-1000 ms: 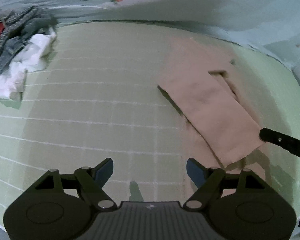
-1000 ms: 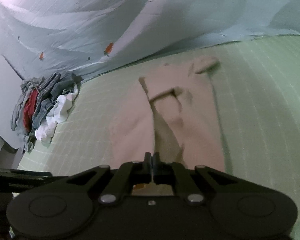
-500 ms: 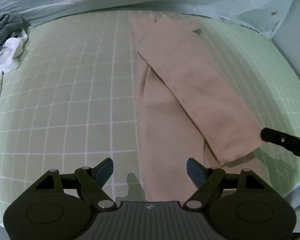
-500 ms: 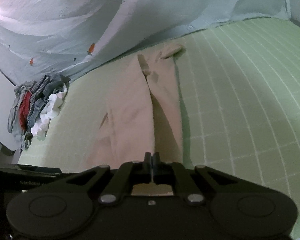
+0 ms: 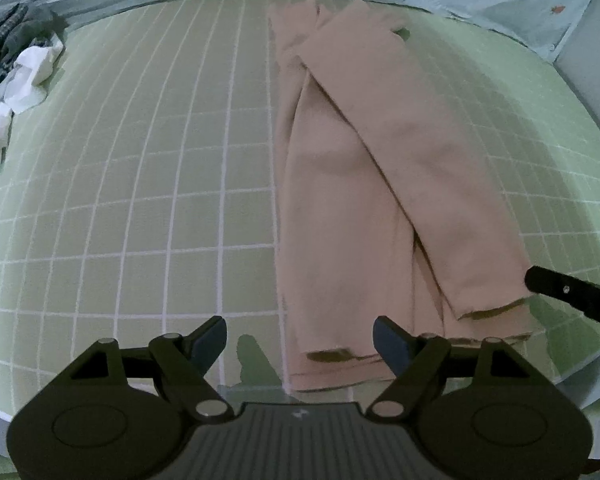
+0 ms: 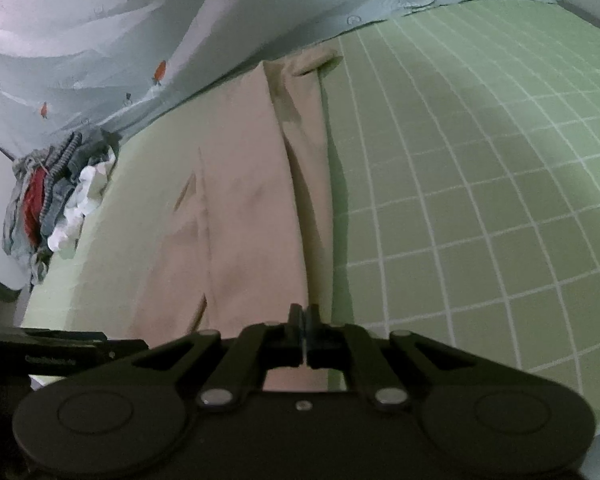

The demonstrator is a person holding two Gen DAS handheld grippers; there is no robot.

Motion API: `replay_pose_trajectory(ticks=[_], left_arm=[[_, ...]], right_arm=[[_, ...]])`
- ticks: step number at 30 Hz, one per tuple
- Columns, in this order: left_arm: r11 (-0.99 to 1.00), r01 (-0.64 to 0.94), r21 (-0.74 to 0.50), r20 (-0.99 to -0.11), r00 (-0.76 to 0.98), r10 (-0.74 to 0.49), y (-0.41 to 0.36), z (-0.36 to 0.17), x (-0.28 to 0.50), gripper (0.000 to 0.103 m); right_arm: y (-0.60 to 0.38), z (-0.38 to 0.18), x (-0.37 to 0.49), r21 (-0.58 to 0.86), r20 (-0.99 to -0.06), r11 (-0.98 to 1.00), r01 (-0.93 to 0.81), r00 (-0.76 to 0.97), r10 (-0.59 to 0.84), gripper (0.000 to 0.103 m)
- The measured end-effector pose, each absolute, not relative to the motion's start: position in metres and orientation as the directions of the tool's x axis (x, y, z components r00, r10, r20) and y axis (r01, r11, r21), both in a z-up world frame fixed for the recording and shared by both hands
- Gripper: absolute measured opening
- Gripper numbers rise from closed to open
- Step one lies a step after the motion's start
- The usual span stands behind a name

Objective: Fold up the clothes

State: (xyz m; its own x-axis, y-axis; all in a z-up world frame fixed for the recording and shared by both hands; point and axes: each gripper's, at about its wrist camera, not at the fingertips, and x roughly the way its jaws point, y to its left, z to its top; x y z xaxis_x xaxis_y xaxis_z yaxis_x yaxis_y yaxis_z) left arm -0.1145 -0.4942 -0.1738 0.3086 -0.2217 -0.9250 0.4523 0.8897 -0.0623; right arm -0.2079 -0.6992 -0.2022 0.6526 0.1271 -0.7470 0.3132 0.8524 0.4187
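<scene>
Beige trousers (image 5: 364,184) lie lengthwise on the green gridded mat (image 5: 140,184), one leg laid diagonally over the other, hems near the front edge. My left gripper (image 5: 300,340) is open and empty, hovering just above the near hem. My right gripper (image 6: 303,320) is shut on the near end of the upper trouser leg (image 6: 252,216); it shows in the left wrist view as a black bar (image 5: 572,296) at the right.
A pile of other clothes (image 5: 8,60), white, grey and red, lies at the mat's far left and also shows in the right wrist view (image 6: 52,196). A pale blue printed sheet (image 6: 140,40) hangs behind the mat. The mat's front edge is just below the grippers.
The trousers have been drawn out straight and long along the mat. Both grippers have moved back toward the front edge; the clothes pile now sits farther off to the left.
</scene>
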Motion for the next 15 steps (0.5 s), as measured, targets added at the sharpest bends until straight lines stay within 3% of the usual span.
replay_pose_trajectory(ticks=[11, 15], left_arm=[[0.882, 0.462, -0.089, -0.927, 0.284, -0.243, -0.489, -0.176, -0.114, 0.081], [0.869, 0.459, -0.185, -0.892, 0.293, -0.345, -0.474, -0.159, -0.111, 0.081]], right_arm=[[-0.695, -0.209, -0.213, 0.397, -0.776, 0.841, 0.368, 0.624, 0.093, 0.002], [-0.696, -0.207, -0.211, 0.358, -0.793, 0.841, 0.406, 0.608, 0.044, 0.013]])
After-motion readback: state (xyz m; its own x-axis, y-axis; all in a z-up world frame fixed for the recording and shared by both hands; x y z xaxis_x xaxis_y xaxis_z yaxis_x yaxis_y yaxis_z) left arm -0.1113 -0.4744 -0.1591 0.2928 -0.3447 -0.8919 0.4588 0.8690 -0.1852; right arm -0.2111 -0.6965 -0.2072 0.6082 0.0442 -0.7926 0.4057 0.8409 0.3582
